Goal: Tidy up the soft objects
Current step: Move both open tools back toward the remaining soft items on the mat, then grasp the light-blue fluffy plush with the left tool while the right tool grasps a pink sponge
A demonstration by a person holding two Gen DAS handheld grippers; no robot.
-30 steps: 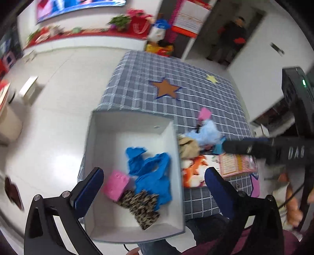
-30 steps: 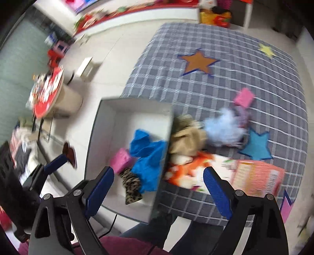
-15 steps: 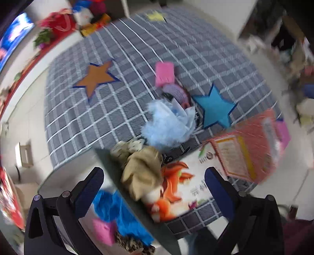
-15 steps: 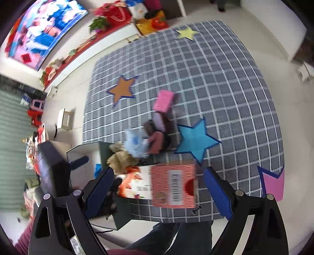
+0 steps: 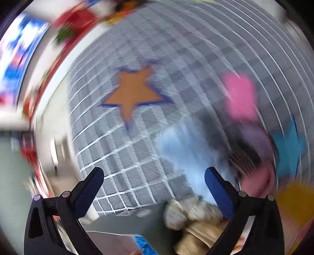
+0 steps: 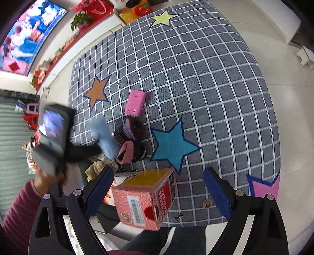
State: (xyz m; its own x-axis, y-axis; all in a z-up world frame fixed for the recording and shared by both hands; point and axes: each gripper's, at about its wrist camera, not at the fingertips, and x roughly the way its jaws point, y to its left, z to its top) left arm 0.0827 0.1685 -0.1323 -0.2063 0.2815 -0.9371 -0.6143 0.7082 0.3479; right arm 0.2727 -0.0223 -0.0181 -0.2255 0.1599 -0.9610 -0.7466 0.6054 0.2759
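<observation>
Soft items lie on the grey checked cloth: a light blue fluffy piece, a pink sponge, a pink and dark garment pile and a beige cloth by the grey box's edge. My left gripper is open and empty, low over the cloth near the blue piece; its view is blurred. The left gripper also shows in the right wrist view. My right gripper is open and empty above a pink carton.
The cloth carries orange, blue and yellow star patches. The pink carton stands at the near table edge. A wall screen and a red shelf with plants are beyond. White floor surrounds the table.
My left gripper swung from over the box's inside out across the table toward the blue fluffy piece. My right gripper pulled back and up, now over the pink carton.
</observation>
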